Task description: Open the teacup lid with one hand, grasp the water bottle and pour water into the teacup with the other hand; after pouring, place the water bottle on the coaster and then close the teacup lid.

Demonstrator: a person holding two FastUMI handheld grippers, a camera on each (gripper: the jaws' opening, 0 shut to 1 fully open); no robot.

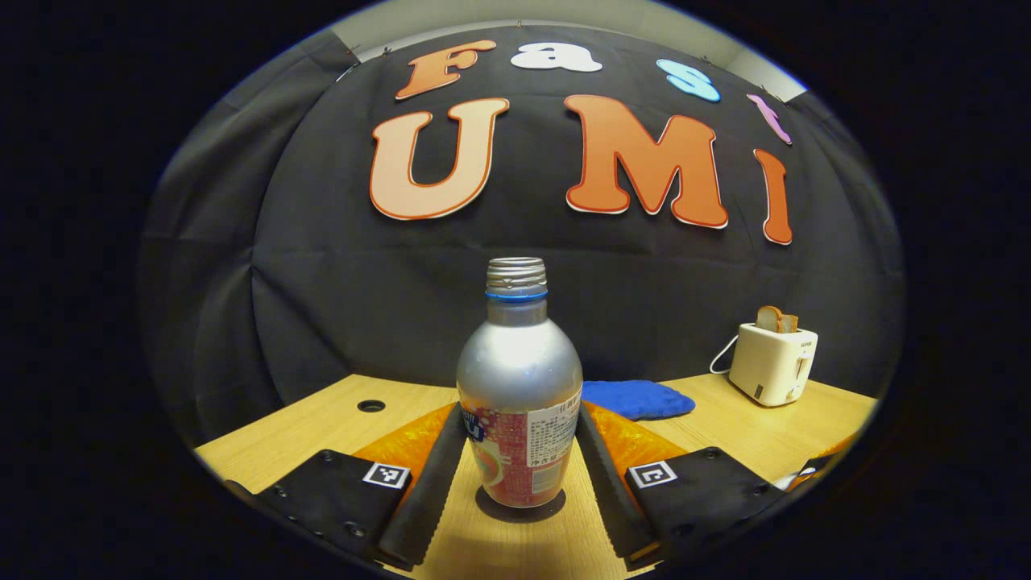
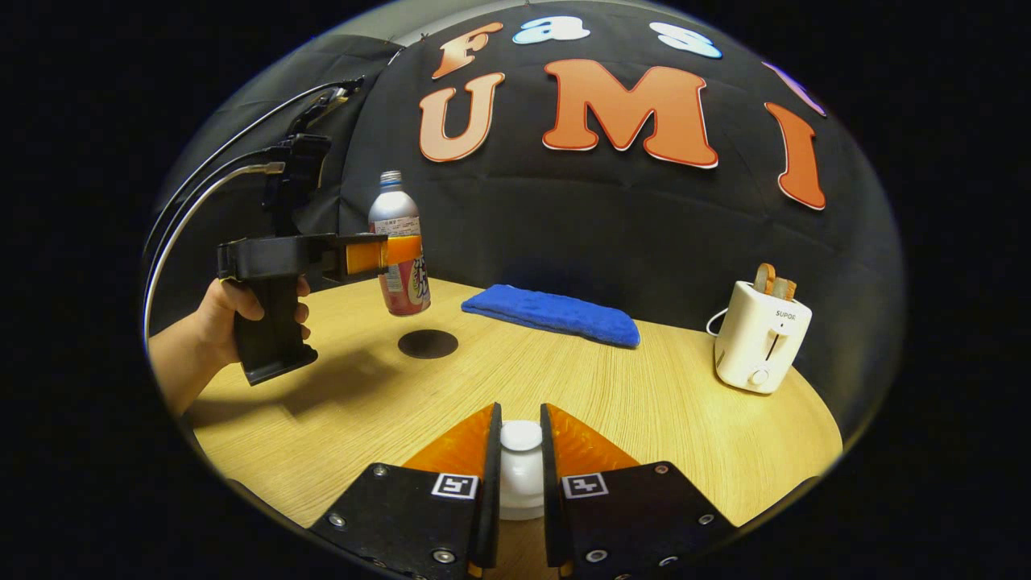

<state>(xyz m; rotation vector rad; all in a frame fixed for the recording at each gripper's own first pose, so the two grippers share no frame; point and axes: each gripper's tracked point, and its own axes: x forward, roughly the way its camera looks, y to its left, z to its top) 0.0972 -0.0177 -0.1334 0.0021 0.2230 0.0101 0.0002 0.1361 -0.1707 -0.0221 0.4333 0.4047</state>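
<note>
On the far left of the right gripper view, a hand (image 2: pixel 221 314) is gripping the handle of the left gripper (image 2: pixel 400 251), whose fingers are clamping the water bottle (image 2: pixel 398 242) around its middle. That bottle is uncapped and hanging upright in the air, clear of the wooden table (image 2: pixel 660 419). Just below it and slightly to its right, a dark round coaster (image 2: pixel 428 344) is lying flat on the table with nothing on it. Further right, a blue cloth (image 2: pixel 552 315) is lying near the back wall, and a white toaster (image 2: pixel 761 337) with bread sticking out of its slots is standing at the right edge. At the bottom centre, the right gripper (image 2: pixel 521 463) is pinching the white knob of the teacup lid (image 2: pixel 521 471) between both fingers; whether the lid is sitting on the cup or raised off it cannot be told.

Across the left gripper view, the left gripper (image 1: pixel 519 451) is pressing both fingers (image 1: pixel 427 483) against the lower, labelled part of the water bottle (image 1: pixel 519 387), which is standing straight between them with its threaded neck open. Behind it to the right, the blue cloth (image 1: pixel 636 399) is lying on the table (image 1: pixel 322 423), and the toaster (image 1: pixel 772 362) is sitting further right.
</note>
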